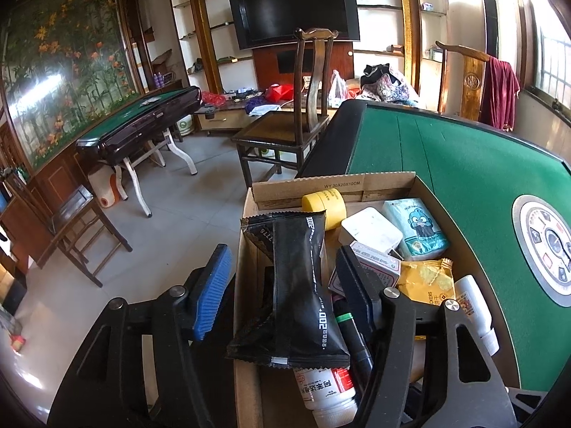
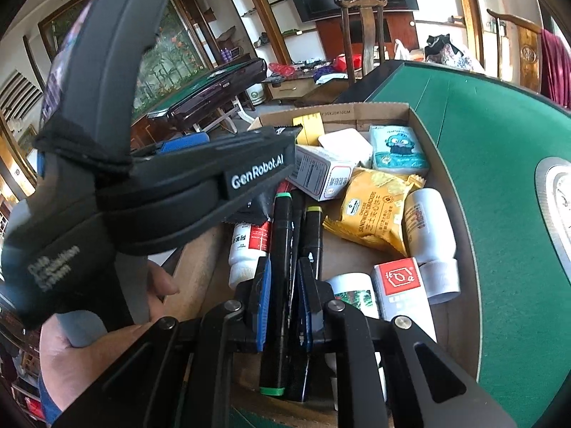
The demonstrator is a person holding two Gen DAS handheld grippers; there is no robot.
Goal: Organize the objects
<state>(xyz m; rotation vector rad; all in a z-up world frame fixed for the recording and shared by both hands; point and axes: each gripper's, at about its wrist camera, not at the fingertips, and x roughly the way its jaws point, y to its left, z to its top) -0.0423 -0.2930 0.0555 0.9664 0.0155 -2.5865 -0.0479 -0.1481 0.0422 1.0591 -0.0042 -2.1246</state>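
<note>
Step in hand: loading the cardboard box [image 1: 389,182]. The left gripper [image 1: 285,278] stands half open around the black sachet [image 1: 299,285], pads clear. The right gripper [image 2: 283,306], nearly closed, clamps the green-capped marker [image 2: 280,285]. Next: lower the marker among the pens at 12 o'clock, then release.

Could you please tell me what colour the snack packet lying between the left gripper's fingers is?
Black with white print, clearest in the left wrist view.

Markers [image 2: 282,267] — three; bottles [image 2: 430,235] — four

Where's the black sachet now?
Left wrist view: black sachet lies between the open left hand-held gripper's fingers, at the cardboard box's left wall.
</note>
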